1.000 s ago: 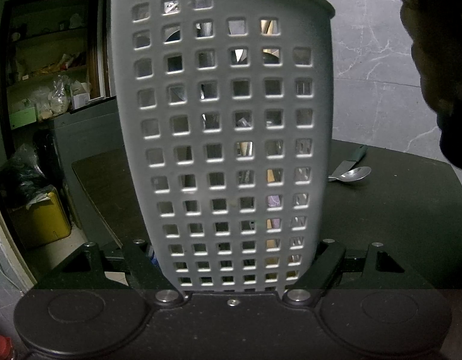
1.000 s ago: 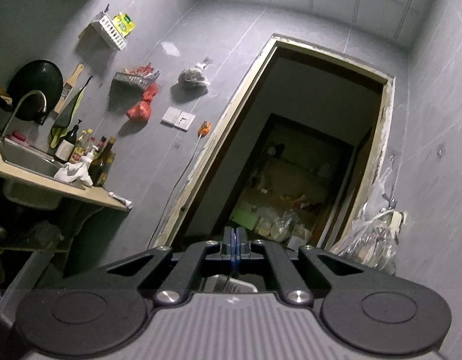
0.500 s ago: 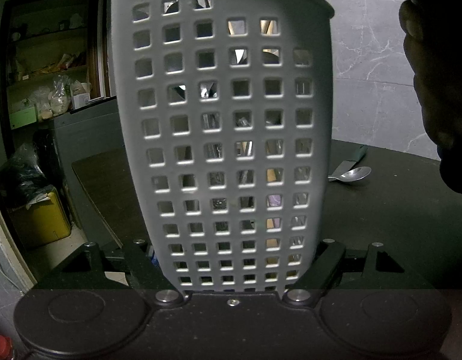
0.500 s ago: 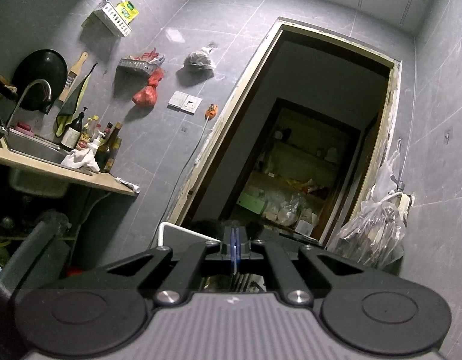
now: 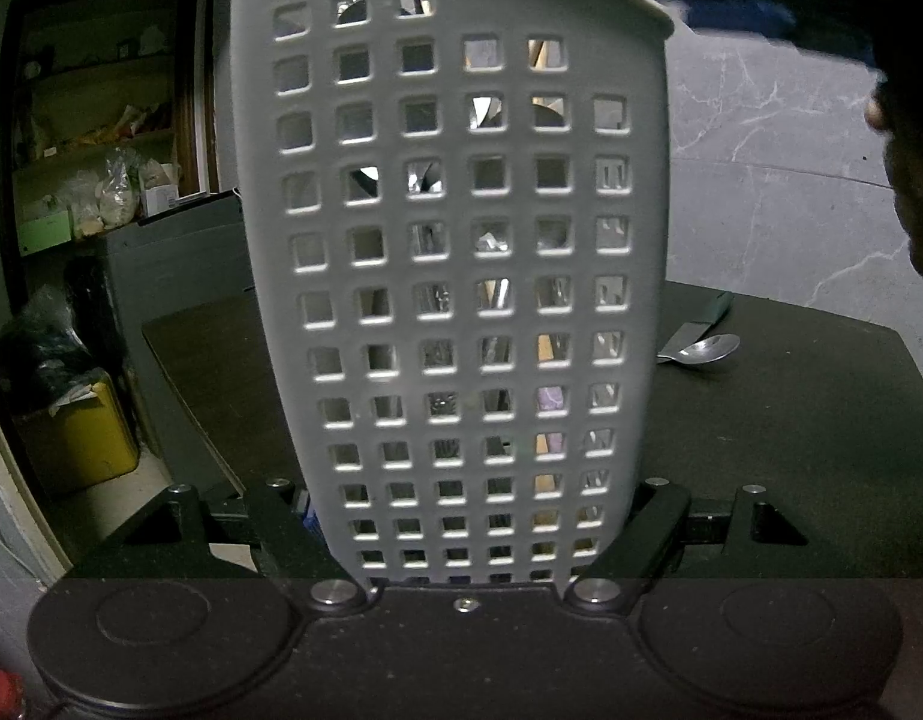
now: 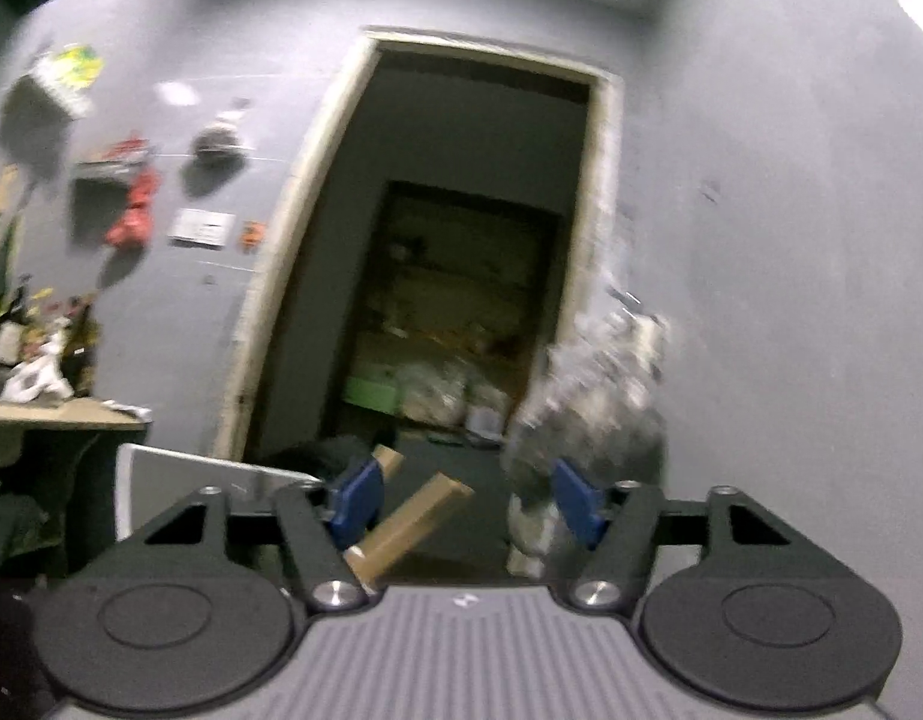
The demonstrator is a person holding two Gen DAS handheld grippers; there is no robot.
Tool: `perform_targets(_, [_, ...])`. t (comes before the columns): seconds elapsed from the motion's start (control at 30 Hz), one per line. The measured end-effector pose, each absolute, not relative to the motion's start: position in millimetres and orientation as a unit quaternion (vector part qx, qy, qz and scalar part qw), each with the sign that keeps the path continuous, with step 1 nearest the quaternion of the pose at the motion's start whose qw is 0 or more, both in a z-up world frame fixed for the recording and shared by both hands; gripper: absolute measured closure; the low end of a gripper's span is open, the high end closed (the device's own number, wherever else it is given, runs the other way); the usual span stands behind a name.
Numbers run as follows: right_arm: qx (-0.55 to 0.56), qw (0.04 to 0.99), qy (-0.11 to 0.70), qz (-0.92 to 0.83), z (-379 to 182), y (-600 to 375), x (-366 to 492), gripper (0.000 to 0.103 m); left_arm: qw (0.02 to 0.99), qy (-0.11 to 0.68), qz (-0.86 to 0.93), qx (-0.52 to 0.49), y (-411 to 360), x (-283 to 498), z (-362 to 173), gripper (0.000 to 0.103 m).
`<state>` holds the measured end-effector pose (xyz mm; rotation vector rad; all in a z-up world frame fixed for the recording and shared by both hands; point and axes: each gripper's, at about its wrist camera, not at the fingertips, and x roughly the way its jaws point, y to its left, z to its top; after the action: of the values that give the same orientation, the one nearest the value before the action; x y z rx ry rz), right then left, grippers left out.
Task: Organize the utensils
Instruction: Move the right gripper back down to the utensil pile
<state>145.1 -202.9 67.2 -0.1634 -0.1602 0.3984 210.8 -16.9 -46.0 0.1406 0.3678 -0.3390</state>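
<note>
A grey perforated utensil holder [image 5: 461,276] stands upright between my left gripper's fingers, which are closed against its base. Metal utensils and a wooden handle show through its holes. A metal spoon [image 5: 704,349] lies on the dark table [image 5: 791,432] to the right, beside a dark-handled utensil [image 5: 714,309]. My right gripper [image 6: 464,495] is open, its blue pads [image 6: 356,492] spread apart. A wooden handle [image 6: 410,525] tilts loose between them, touching neither pad. The holder's pale rim [image 6: 191,468] shows at lower left. The right view is motion-blurred.
A dark hand [image 5: 917,180] and the other gripper's blue pad [image 5: 743,18] hang at the upper right of the left view. A doorway [image 6: 461,270] with cluttered shelves lies ahead. A counter [image 6: 41,414] with bottles is at left. A yellow bin [image 5: 77,438] sits on the floor.
My right gripper has opened from shut, let go of the wooden-handled utensil and tilted downwards over the holder. The left gripper and holder have not moved.
</note>
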Motion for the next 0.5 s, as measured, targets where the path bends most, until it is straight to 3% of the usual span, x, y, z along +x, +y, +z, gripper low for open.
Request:
perform_targets(0.07, [-0.061,0.980,-0.064,0.177,62.3,-216.5,147.9,0.016,0.966,0.182,-0.168,0.070,-16.9,210.8,-46.0,0.022])
perform_targets(0.17, [-0.039,0.987,-0.045,0.151,52.5,-234.1,149.3,0.006,0.966,0.182,-0.168,0.070,-16.8,210.7,-46.0,0.022])
perform_targets(0.27, [-0.017,0.990,-0.026,0.136,43.9,-247.6,149.4,0.001,0.966,0.182,-0.167,0.070,-16.8,210.7,-46.0,0.022])
perform_targets(0.5, [0.001,0.995,0.010,0.097,24.7,-269.8,148.8,0.000,0.966,0.182,-0.168,0.070,-16.7,210.4,-46.2,0.022])
